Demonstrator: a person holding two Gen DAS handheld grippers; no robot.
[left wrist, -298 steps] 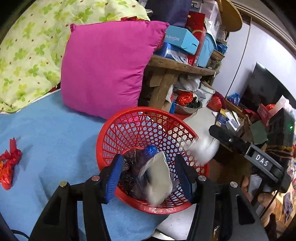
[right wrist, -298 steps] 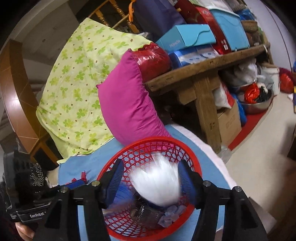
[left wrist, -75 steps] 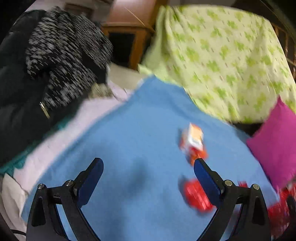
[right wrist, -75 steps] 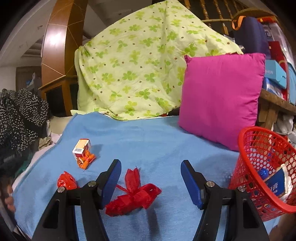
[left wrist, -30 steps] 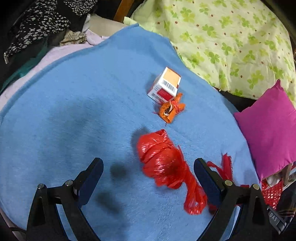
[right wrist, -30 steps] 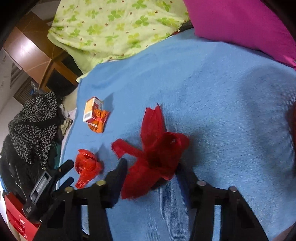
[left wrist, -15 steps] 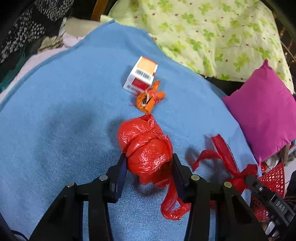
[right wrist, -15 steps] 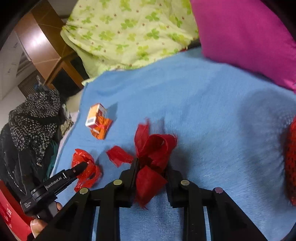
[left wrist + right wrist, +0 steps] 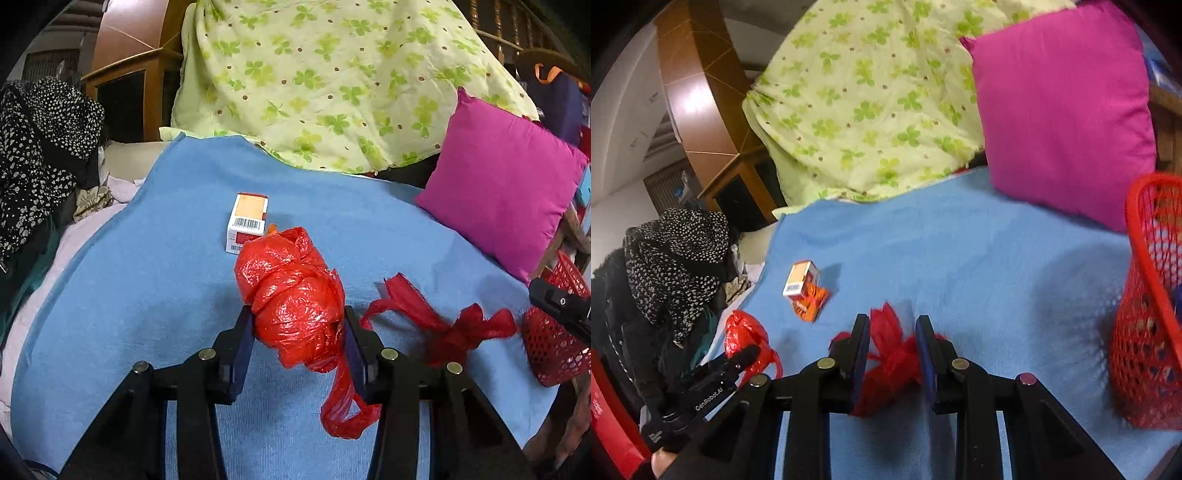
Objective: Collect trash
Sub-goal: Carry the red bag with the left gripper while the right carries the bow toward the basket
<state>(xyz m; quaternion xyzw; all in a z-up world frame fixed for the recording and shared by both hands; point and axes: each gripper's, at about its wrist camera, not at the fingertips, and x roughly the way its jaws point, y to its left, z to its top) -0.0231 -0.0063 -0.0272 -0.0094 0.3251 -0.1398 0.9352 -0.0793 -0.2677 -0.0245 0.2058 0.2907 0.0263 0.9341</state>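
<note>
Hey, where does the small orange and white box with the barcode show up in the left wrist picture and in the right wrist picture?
Left wrist view: the small box lies on the blue blanket, left of centre, just beyond the red bag in the left gripper.
Right wrist view: the box sits left of centre, beside an orange wrapper.
Shared landmark: the magenta pillow at the right in both.

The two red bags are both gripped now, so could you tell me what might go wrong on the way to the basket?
1. The crumpled red bag in the left claw trails a loose tail that could snag on the blue blanket.
2. The right claw pinches only part of the red mesh bag; it may slip out.
3. The red basket sits at the blanket's edge and could be knocked off.
</note>
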